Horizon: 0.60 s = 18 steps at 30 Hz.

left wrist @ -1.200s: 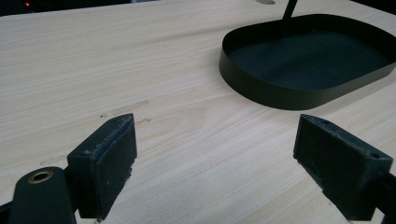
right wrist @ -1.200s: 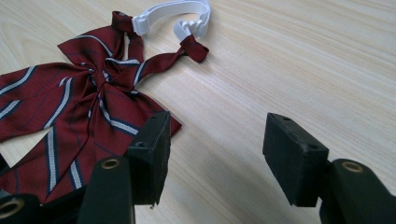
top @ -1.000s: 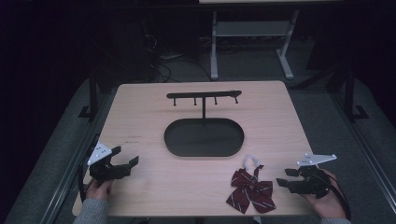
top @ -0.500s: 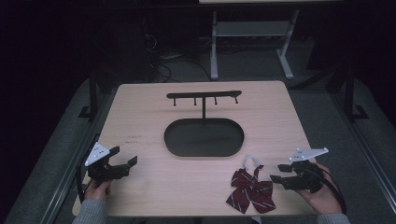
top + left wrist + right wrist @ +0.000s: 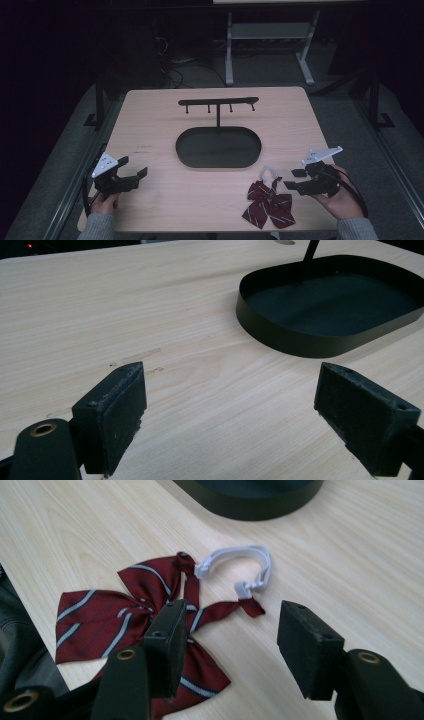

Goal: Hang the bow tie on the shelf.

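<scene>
On the table [image 5: 150, 125], the stand's tray [image 5: 218, 147] sits centrally, with the bow tie [image 5: 268, 202] nearer the person, rightward.

I work in what looks like a lab or test room: a bare wooden table [image 5: 150, 130] stands alone on grey carpet, loose cables [image 5: 172, 67] trail over the floor behind it, and a metal desk frame [image 5: 265, 45] waits in the dark.
</scene>
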Motion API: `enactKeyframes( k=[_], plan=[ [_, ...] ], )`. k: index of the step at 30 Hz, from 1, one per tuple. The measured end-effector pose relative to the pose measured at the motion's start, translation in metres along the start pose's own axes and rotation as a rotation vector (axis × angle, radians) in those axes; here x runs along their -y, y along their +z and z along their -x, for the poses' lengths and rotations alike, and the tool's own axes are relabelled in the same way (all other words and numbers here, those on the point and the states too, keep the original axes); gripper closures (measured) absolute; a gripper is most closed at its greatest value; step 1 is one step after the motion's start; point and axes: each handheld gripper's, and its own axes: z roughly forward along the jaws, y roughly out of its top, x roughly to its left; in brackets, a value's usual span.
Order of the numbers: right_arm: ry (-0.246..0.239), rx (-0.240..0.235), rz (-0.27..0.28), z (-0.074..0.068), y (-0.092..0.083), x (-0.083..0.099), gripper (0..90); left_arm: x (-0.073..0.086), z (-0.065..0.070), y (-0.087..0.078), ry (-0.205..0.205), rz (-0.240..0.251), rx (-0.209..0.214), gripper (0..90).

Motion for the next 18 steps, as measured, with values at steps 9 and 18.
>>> enactKeyframes(
  k=[9,18],
  plan=[
    [-0.04,0.003,-0.06,-0.007,0.012,-0.027,44.8,-0.001,-0.003,-0.003,-0.007,0.01,-0.009,12.8],
    [-0.079,-0.013,-0.116,-0.005,0.021,-0.043,47.0,-0.002,-0.004,-0.005,-0.009,0.014,-0.013,12.8]
  ],
)
